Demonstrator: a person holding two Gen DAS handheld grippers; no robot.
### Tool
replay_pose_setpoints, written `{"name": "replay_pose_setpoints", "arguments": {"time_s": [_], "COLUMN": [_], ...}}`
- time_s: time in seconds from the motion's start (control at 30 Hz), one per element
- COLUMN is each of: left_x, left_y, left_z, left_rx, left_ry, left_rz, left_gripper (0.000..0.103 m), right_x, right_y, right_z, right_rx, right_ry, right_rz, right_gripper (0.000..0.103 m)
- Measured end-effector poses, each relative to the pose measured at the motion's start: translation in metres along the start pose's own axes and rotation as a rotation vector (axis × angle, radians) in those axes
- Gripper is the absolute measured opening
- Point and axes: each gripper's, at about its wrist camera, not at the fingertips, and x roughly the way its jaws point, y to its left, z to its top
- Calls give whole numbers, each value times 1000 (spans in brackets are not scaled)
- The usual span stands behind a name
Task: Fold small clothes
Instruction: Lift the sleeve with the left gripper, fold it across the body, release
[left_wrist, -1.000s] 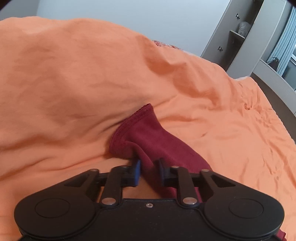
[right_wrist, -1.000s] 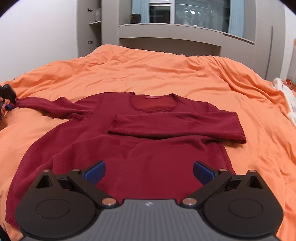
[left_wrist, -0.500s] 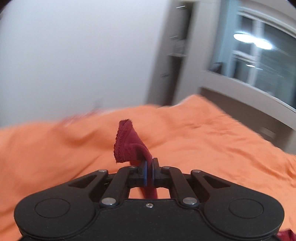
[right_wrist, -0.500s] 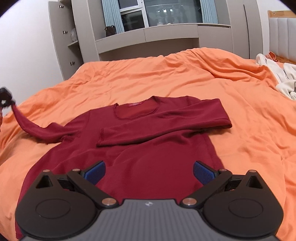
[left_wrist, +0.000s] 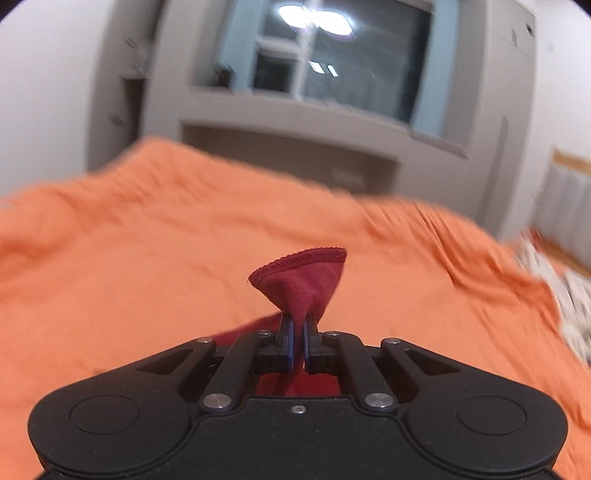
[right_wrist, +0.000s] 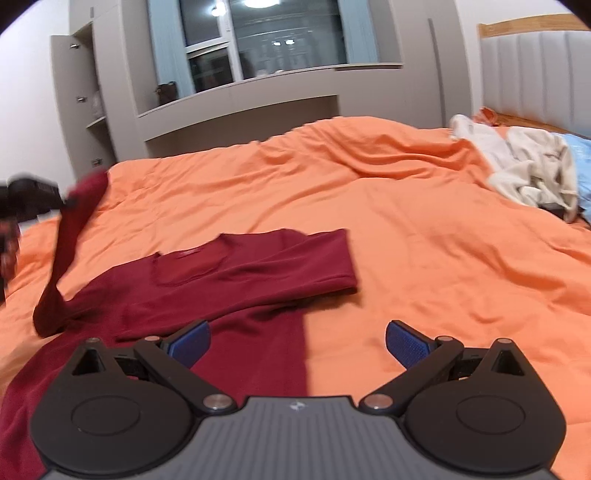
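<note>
A dark red long-sleeved top (right_wrist: 236, 280) lies flat on the orange bedcover (right_wrist: 406, 229), one sleeve folded across its chest. My left gripper (left_wrist: 297, 328) is shut on the cuff of the other sleeve (left_wrist: 301, 275) and holds it up above the bed. In the right wrist view that sleeve (right_wrist: 70, 236) rises steeply from the shoulder to the left gripper (right_wrist: 33, 195) at the left edge. My right gripper (right_wrist: 297, 341) is open and empty, just above the top's lower right edge.
A heap of cream and white clothes (right_wrist: 524, 166) lies at the far right of the bed, with a light blue item (right_wrist: 583, 162) beside it. Grey cupboards and a window (right_wrist: 280, 40) stand beyond the bed. A padded headboard (right_wrist: 535, 74) is at the right.
My left gripper closed on the sleeve cuff, lifted it off the bed and swung it round toward the window. My right gripper shifted to the right, still open.
</note>
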Motion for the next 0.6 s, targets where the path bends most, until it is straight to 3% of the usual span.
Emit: {"name": "replay_pose_setpoints", "arguments": {"time_s": [0.17,0.3,0.4,0.47,0.6], "left_x": [45,64,60,48,23], "left_y": [-15,-10,-13,-8,4], "left_z": [-73,-98,-95,-86,-67], "left_rx": [39,14,9,1,-27], "left_ry": [197,329,355,352,325], "left_rz": [-52,-90,-94,-108,-69], "left_gripper": [5,11,33,60,80], "right_x": [0,14,26,34,50], "right_y": [-20,-25,-24,-20,-2], "right_z": [0,-3,-2,1,9], "right_rx": [27,5,-23,-34,-64], "right_ry": [9,45,74,85,95], "right_rz": [-26,-41,-39,-19,28], "right_gripper": [103,103,103,103,103]}}
